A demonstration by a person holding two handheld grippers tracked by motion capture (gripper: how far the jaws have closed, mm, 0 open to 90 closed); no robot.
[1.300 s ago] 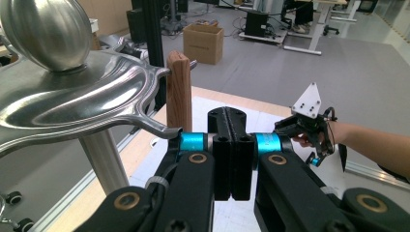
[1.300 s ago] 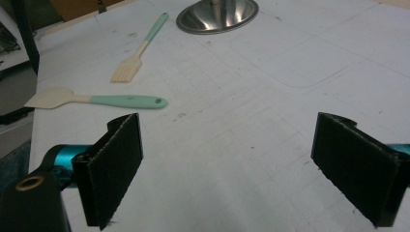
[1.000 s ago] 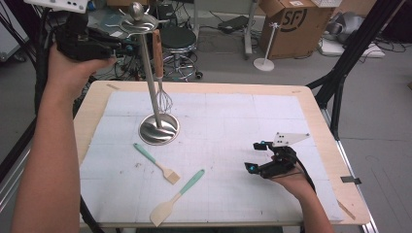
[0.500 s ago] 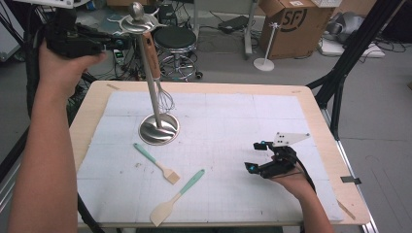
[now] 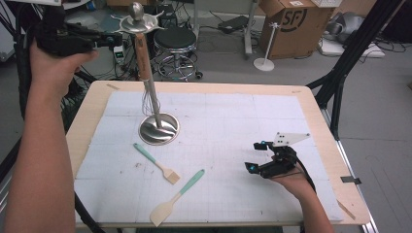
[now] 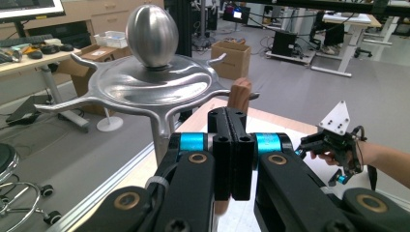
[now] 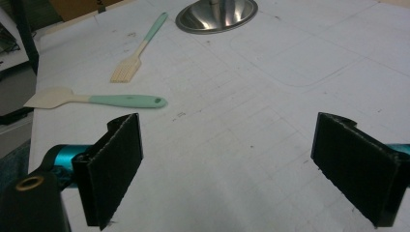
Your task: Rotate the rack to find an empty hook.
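Compared with 1 second ago, the left gripper (image 5: 104, 39) has drifted a little to the left, away from the top of the utensil stand (image 5: 137, 22), and its jaws are pressed together with nothing between them, as the left gripper view shows clearly. A whisk with a wooden handle (image 5: 142, 56) hangs from 1 hook of the stand, its wire end low near the round steel base (image 5: 159, 128); I judge that it was hung there so that it stays upright and off the table. In the left gripper view the wooden handle (image 6: 240, 94) rises just behind the closed jaws, not touching them.

The right gripper (image 5: 257, 155) rests on the white mat (image 5: 233, 111) at the right side, unchanged, with its jaws spread wide and empty. It points toward the 2 tools that lie flat on the mat: the brush (image 7: 139, 48) with a mint handle, and the spatula (image 7: 96, 100) nearer to the front edge. Probably these 2 wait to be hung next, and the right gripper is already open for that.
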